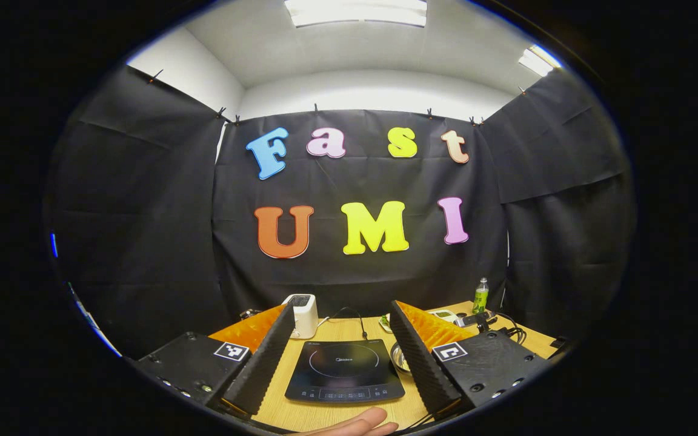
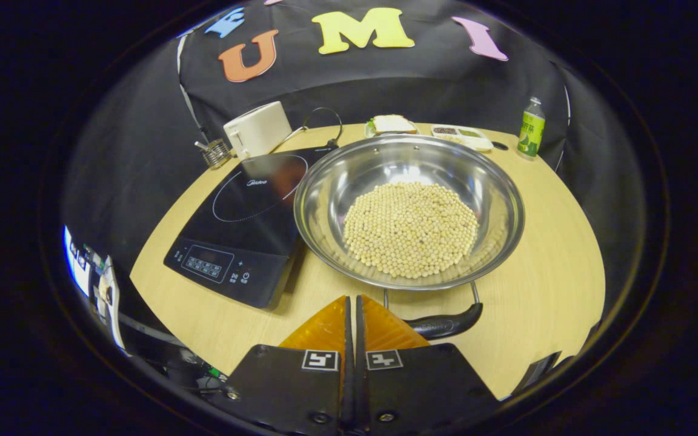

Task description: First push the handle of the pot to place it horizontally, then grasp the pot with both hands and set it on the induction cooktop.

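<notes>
Right gripper (image 2: 352,303): fingers closed flat against each other, nothing held between them; tips sit low over the table, just short of the pot's near handle.
Pot handle (image 2: 443,324): a dark grip on two wire legs at the pot's near rim; it lies just right of the right gripper's tips, close enough that contact cannot be ruled out. Long axis runs crosswise to the fingers, slightly raised at its right end.
Pot (image 2: 409,212): wide steel pan directly ahead of the right gripper, resting on the table, its bottom covered by a layer of pale round beans (image 2: 411,229).
Induction cooktop (image 2: 246,221): black glass slab to the left of the pot; the pot's left rim overhangs or touches its right edge, but the pot is not on the cooking ring.
Table (image 2: 543,284): light wood, carries every item listed.
Left gripper (image 1: 343,354): jaws spread wide, empty; held level and back from the table, with the cooktop framed between its fingers and a sliver of the pot's rim past its right finger.
Nearer hand: the right gripper, by a clear margin.
Step in hand, judged: handle push not complete; two-handed lift not begun.
Far items: white toaster (image 2: 257,128) behind the cooktop, green bottle (image 2: 531,128) at the far right edge.
</notes>
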